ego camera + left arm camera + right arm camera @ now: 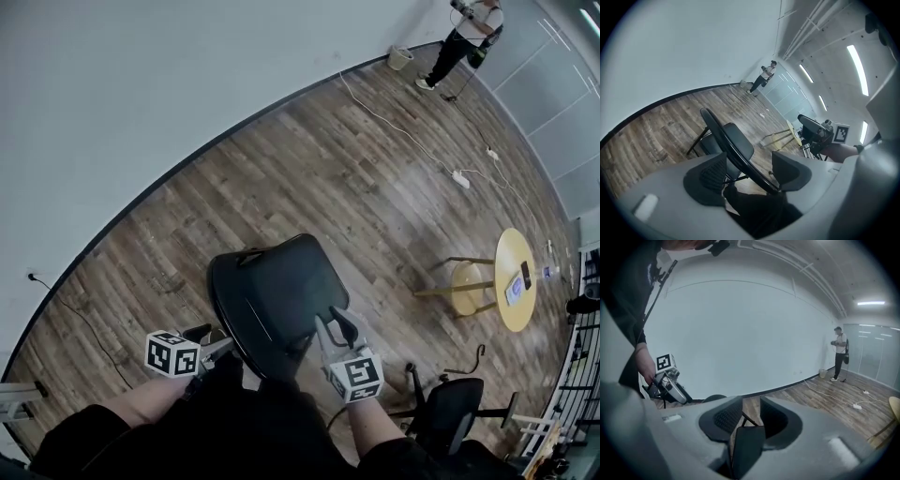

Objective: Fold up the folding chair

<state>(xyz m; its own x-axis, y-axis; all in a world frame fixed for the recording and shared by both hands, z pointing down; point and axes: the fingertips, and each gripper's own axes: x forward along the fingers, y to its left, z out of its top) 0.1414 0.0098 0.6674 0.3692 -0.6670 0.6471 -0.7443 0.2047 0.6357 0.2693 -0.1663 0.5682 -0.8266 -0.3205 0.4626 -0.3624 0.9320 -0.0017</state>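
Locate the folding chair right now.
Head view, bottom centre: the folding chair stands on the wood floor between the left gripper and right gripper, left of the round yellow table.

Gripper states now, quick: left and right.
Left gripper: open, frame tube of the black folding chair between its jaws.
Right gripper: closed on that chair's black back panel.

We find the chair [277, 300] directly before us on the floor [356, 178]. To its right stand a round table [516, 278] and a stool [466, 287]. Far behind, a person [464, 37] stands beside a bin [400, 57] at the wall [187, 75].
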